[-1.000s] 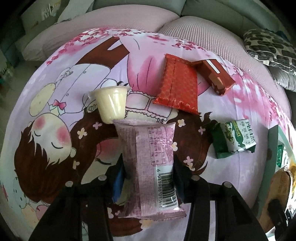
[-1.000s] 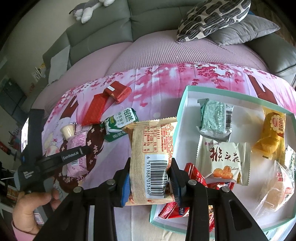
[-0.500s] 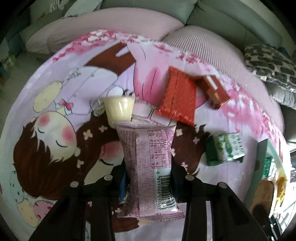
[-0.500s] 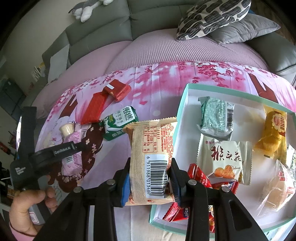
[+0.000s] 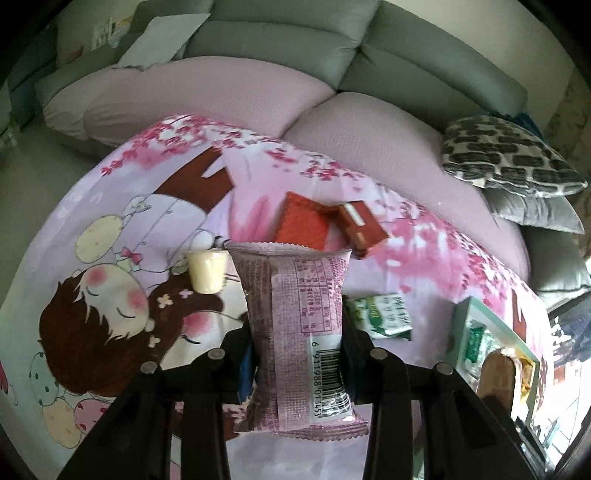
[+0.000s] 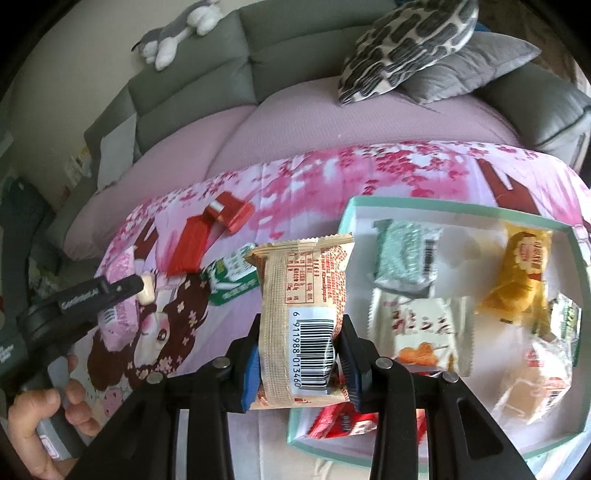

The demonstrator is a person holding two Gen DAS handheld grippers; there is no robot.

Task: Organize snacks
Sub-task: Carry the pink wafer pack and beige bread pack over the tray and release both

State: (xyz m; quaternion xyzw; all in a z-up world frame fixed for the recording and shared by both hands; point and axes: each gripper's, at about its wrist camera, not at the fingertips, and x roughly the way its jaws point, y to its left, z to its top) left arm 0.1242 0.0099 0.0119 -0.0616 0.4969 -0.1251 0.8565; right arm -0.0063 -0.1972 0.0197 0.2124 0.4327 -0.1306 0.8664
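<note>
My left gripper point(image 5: 297, 360) is shut on a purple snack packet point(image 5: 295, 328), lifted off the cartoon-print cloth point(image 5: 110, 302). Behind it lie a cream jelly cup point(image 5: 206, 271), a red flat packet point(image 5: 304, 225), a dark red box point(image 5: 360, 227) and a green packet point(image 5: 382, 314). My right gripper point(image 6: 299, 363) is shut on a beige snack packet point(image 6: 303, 314), held at the left edge of the teal-rimmed white box point(image 6: 351, 210). In the right wrist view the left gripper point(image 6: 110, 295) shows at far left with a hand point(image 6: 40, 435) on its handle.
The box holds several packets: a green one point(image 6: 404, 254), a yellow one point(image 6: 521, 266), a white one with orange print point(image 6: 417, 328) and red ones point(image 6: 332, 421). A sofa with a patterned cushion point(image 6: 406, 40) and a plush toy point(image 6: 177, 33) stands behind.
The left gripper has risen with the purple packet, so the cloth and snacks look farther away. The right gripper has shifted slightly with its beige packet.
</note>
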